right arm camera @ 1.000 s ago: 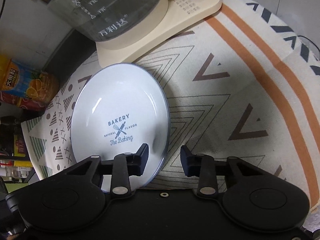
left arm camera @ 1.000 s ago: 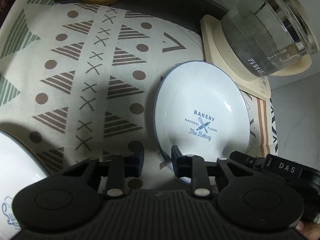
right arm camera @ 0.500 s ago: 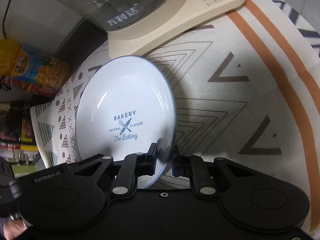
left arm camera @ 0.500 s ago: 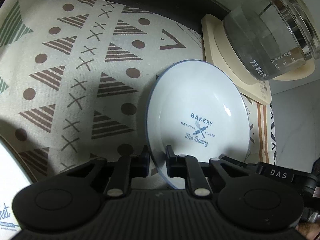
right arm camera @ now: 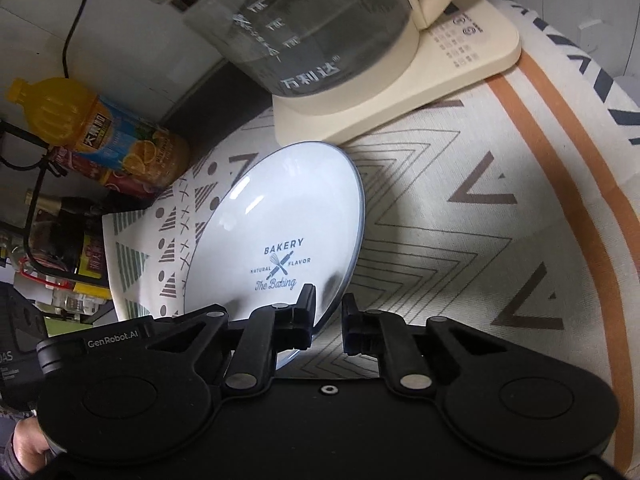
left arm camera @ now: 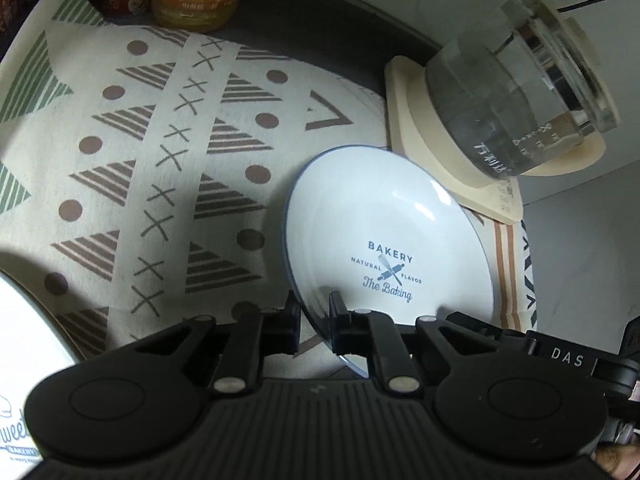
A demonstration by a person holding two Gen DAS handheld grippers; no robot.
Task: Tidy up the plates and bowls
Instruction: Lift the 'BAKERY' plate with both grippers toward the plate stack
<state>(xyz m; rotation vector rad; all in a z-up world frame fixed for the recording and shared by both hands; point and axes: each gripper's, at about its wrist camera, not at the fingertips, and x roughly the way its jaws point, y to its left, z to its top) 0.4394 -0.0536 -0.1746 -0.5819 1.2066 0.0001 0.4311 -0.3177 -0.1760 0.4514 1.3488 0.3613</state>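
Observation:
A white plate with a blue rim and "BAKERY" print [left arm camera: 384,240] is held tilted above the patterned cloth [left arm camera: 160,160]. My left gripper [left arm camera: 314,316] is shut on its left rim. My right gripper [right arm camera: 328,314] is shut on its right rim; the plate also shows in the right wrist view [right arm camera: 280,232]. A second white dish with blue lettering [left arm camera: 24,344] shows at the left edge of the left wrist view, partly cut off.
A glass kettle [left arm camera: 516,108] stands on a cream base [right arm camera: 400,96] just behind the plate. An orange juice bottle [right arm camera: 108,136] and other bottles stand at the back left. A black cable [right arm camera: 76,20] runs down the wall.
Both grippers have closed on opposite rims of the plate. The plate has lifted off the cloth and stands more tilted than before.

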